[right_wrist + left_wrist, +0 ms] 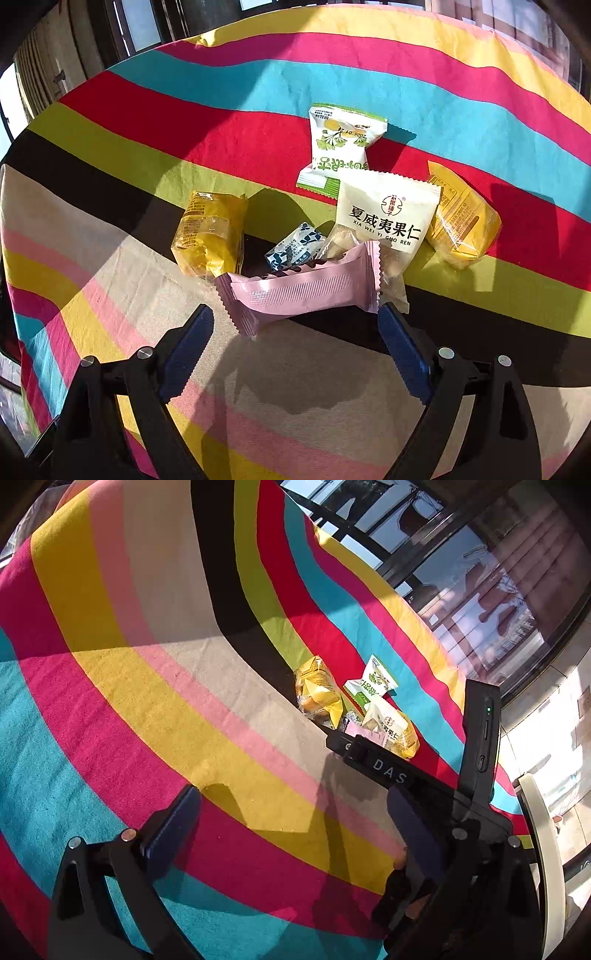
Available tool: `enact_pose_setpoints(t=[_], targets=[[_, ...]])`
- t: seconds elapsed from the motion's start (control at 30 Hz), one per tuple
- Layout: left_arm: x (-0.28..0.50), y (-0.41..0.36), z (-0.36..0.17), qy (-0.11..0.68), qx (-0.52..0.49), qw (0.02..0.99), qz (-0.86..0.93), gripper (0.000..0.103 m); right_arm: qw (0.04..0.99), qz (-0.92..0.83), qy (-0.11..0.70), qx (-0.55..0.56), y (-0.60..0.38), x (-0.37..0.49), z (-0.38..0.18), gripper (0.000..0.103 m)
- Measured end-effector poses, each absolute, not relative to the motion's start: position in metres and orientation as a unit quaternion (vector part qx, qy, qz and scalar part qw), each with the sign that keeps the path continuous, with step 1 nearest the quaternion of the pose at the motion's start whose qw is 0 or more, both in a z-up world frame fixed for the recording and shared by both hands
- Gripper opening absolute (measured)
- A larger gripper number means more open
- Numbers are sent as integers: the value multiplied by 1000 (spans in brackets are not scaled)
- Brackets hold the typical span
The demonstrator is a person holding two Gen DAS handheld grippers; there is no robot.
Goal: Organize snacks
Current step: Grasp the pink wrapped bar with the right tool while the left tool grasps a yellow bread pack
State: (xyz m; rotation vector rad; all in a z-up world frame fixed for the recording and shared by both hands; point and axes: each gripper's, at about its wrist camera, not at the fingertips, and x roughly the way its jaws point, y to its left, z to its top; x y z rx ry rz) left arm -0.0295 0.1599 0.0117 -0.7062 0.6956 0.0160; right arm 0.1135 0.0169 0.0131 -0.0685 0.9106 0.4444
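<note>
Six snack packets lie bunched on the striped cloth [110, 295] of the worktop, seen from the right wrist. Left to right: yellow pack [210, 232], small blue-white sachet [293, 247], pink bar [303, 291] nearest the camera, green-white pouch [340, 147] at the back, white nut bag [384, 221], second yellow pack [461, 218] at far right.

Pink bar rests partly on the nut bag and overlaps the sachet; its left crimped end touches the cloth.

Right claw [295, 325]: jaws wide apart, nothing between the pads, tips just short of the pink bar. Bar spans about the full gap, lying crosswise to the fingers [188, 332].

Left claw [295, 812]: also spread open and empty, hovering over bare cloth, well apart from the pile. The right tool's black body crosses the right of its view, in front of the snacks.

Judgement: step in hand is picking the pink bar. No bin or tray is visible, so destination unknown.

To do it well:
- A grip end to end would probably buckle the wrapper; better to roll the wrist and grip across the narrow width.
- Come down at mid-length, clear of the crimped seals.
- Keep the pads above the nut bag edge to avoid pinching both.
- Lift straight up so the sachet is not dragged.
</note>
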Motion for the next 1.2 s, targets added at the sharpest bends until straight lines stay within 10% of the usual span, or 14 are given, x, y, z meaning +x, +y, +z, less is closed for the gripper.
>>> enact_pose_setpoints(t=[0.07,0.5,0.57,0.63,0.93,1.07,1.2], targets=[[-30,161,11,333,-341,879,6,101,876,235,418,-44,13,101,17,16],[-31,161,11,332,-340,880,6,101,855,269,442,-26,-99,12,16,28],[-31,161,11,332,-341,880,6,101,854,269,444,-12,-106,9,15,75],[-31,161,11,333,-340,880,7,101,862,256,438,-9,-108,8,18,88],[-29,157,11,336,-327,883,14,101,869,209,446,-37,-58,52,13,82],[-28,156,11,337,-323,884,16,101,878,200,425,-91,-55,45,15,22],[-27,154,11,339,-316,886,19,101,877,220,414,-101,-78,9,16,21]])
